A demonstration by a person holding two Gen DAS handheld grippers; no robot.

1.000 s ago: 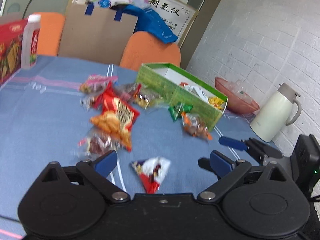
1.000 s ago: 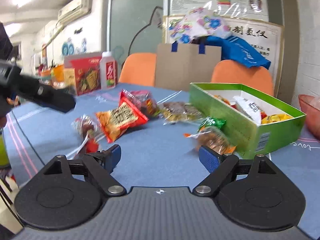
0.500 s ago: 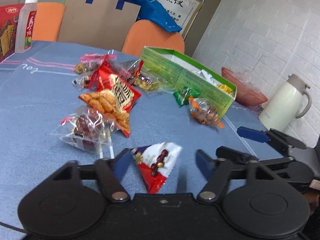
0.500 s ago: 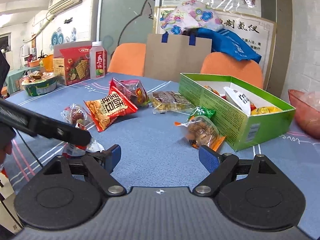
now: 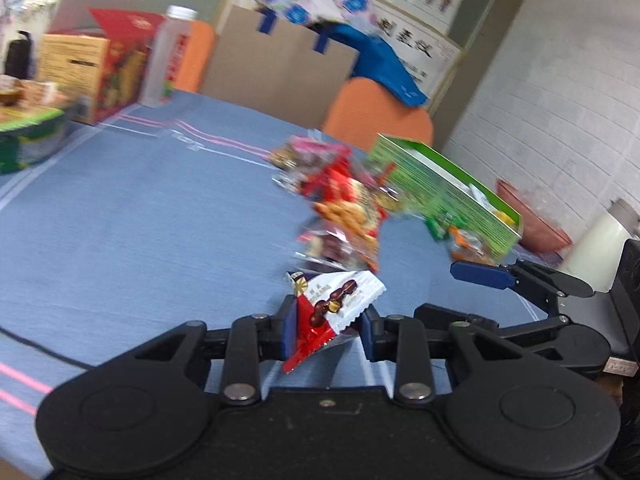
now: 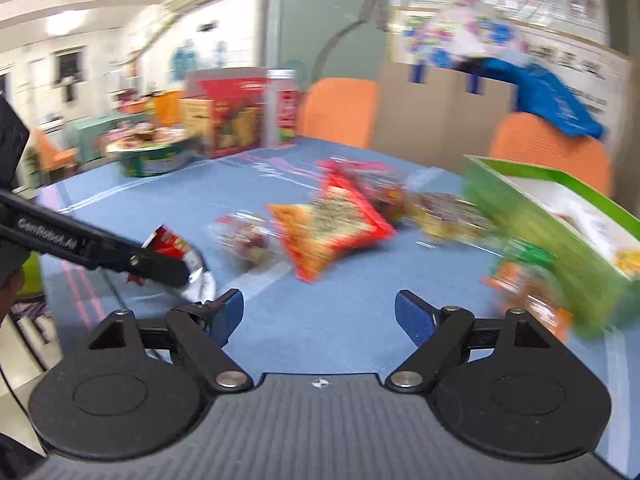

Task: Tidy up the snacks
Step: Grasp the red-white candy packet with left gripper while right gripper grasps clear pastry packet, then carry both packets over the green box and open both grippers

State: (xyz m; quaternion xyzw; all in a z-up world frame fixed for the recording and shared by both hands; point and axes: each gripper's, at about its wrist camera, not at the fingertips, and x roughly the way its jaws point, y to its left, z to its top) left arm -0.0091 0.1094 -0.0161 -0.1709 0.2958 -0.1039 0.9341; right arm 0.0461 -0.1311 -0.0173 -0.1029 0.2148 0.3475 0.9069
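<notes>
1. The left gripper has its jaws pinched on a small white-and-red packet, one blue pad against each side of it.
2. The packet sits upright between the pads: its white top with the dark round sweets sticks out above them and its red corner hangs below.
3. In the right wrist view the same packet shows as a red and silver edge behind the left gripper's black finger; whether it touches the cloth cannot be told.
4. The right gripper has its jaws spread wide with only blue tablecloth between them.
5. In the left wrist view the right gripper lies just to the right of the left one, near the green box.
6. The green box stands open on the cloth at the right, with a few packets inside.
7. An orange chip bag and several blurred clear packets lie in a loose heap just left of the box.
8. A small orange packet lies against the box's near wall.
9. A red carton and a bottle stand well apart from these at the table's far left.
</notes>
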